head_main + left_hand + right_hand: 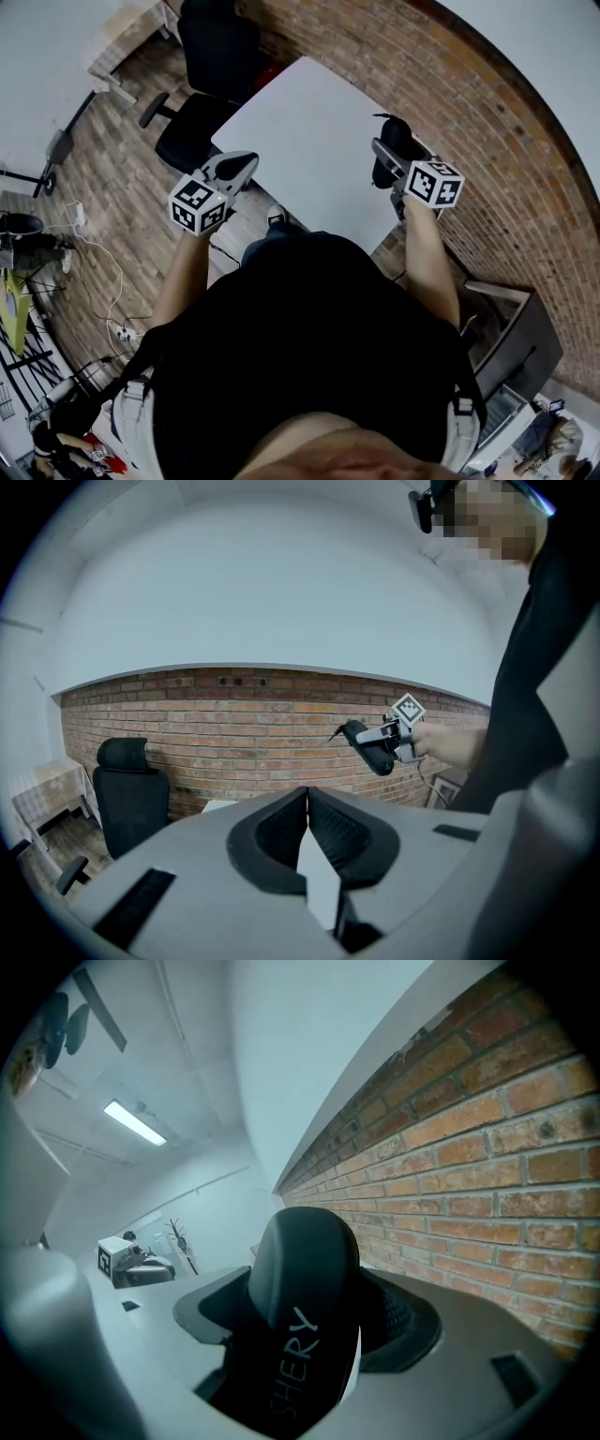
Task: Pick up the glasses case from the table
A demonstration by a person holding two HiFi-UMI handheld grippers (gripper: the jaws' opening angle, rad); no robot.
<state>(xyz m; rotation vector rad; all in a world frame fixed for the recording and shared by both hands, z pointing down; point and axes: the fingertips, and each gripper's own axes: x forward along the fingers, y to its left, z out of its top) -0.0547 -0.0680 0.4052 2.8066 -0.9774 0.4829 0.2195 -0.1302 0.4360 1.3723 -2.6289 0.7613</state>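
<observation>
Slippage is the main risk now. The right gripper (386, 157) has its jaws set wide and clamped on the glasses case (403, 139), a black, rounded shell with pale lettering along it. In the right gripper view the glasses case (300, 1316) fills the gap between the jaws, and its domed end pokes out well beyond their tips. It looks to be off the desk (309, 141) and carried in the air. From the left gripper view, the right gripper (380, 738) and its load show against the brick wall (234, 724) with nothing under them.

The shell is smooth and curved, so the pads probably bear on a narrow band only. With so much of it ahead of the jaws, a quick swing or wrist roll could pivot it downward or squeeze it forward and out. The wall runs close on the outer side of the right jaws, and a drift that way could knock the protruding end and break the hold.

The left gripper (242, 167) gives no backup. Its jaws are pressed together with nothing between them, and it hangs well apart from the case, off to the inner side of the right jaws.
</observation>
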